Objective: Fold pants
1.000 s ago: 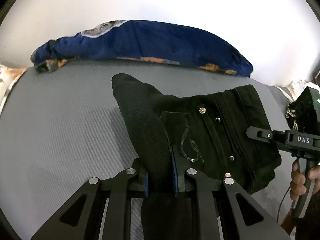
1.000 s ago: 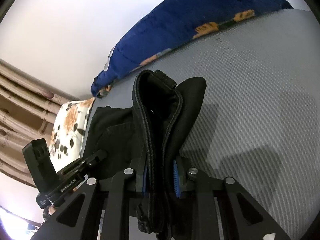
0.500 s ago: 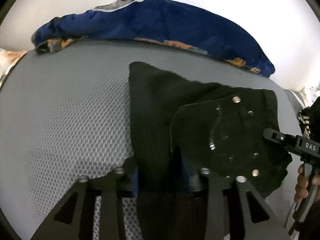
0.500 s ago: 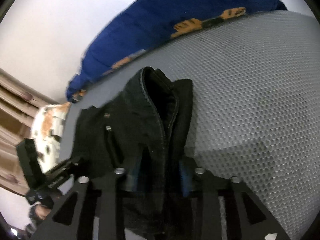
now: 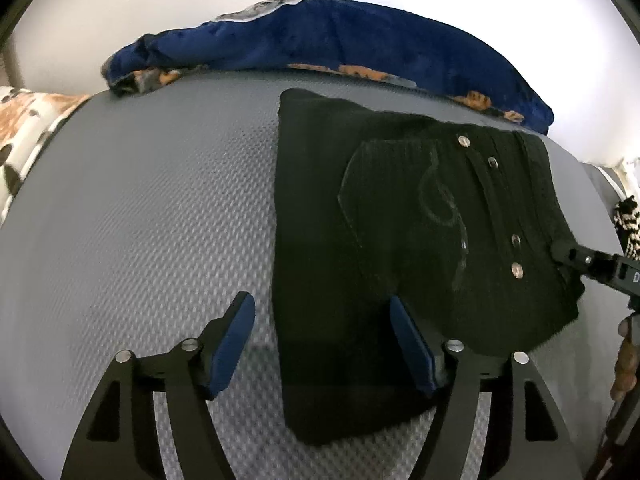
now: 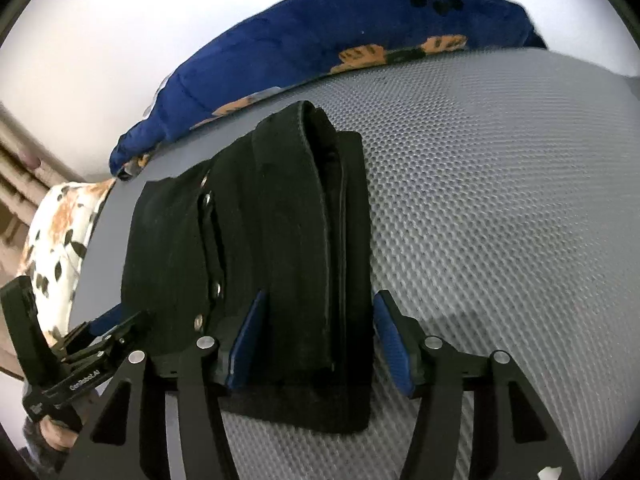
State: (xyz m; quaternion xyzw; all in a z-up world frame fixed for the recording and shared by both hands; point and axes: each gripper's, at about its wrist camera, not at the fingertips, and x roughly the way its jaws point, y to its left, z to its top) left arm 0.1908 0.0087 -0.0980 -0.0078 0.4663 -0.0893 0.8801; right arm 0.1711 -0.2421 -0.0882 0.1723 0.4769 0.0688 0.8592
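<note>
Black jeans [image 5: 420, 240] lie folded in a compact stack on the grey mesh mattress [image 5: 140, 220]. Left tool [image 5: 322, 344] and right tool [image 6: 316, 336] both spread, gripping nothing. Folding appears essentially complete; only withdrawal remains.

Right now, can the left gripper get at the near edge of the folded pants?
Probably yes. The left gripper is open with the near edge of the pants lying flat between its fingers on the grey mattress, nothing in between.

Grey mesh bed [image 5: 140, 220] is carrying folded pants [image 5: 400, 220] lying ahead of left gripper [image 5: 322, 336]; blue blanket [image 5: 320, 36] lying beyond.
</note>
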